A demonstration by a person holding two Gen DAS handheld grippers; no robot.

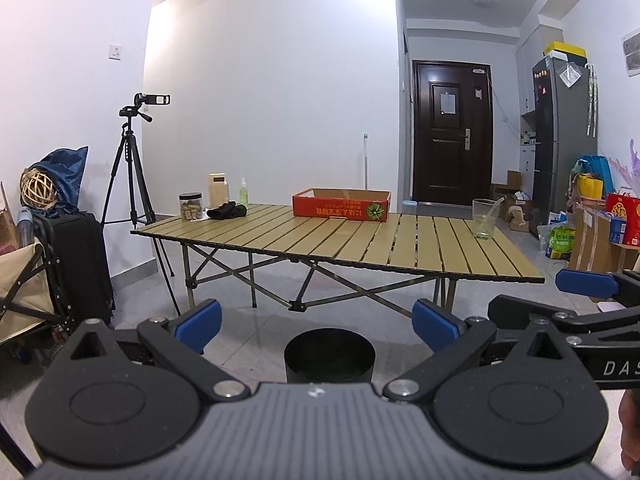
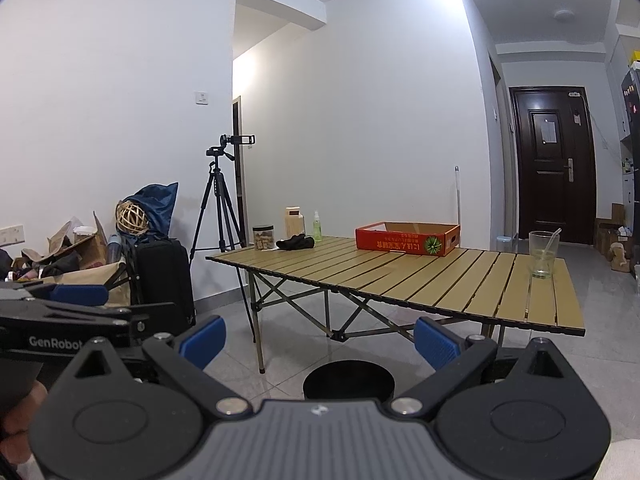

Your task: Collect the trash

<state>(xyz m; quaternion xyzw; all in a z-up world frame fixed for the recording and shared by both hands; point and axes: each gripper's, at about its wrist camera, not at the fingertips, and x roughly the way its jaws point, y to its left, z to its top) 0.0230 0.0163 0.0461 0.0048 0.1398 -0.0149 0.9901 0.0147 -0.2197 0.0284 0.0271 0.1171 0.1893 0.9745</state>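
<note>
- black bin (image 1: 329,356) stands upright on the floor, mouth up, near, below both grippers
- left gripper (image 1: 318,324) and right gripper (image 2: 318,339) spread wide, holding nothing
- folding table (image 1: 360,240) beyond, carrying red box (image 1: 341,205), glass (image 1: 485,218), jar (image 1: 190,207); tripod (image 1: 132,176) far left

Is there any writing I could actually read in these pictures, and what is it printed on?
"DAS", cut off by the frame edge: on the right gripper, seen from the left wrist.
"GenRobot": on the left gripper, seen from the right wrist.
Red cardboard box: upside-down characters, too blurred to read.
Door notices and fridge stickers: too small.
</note>
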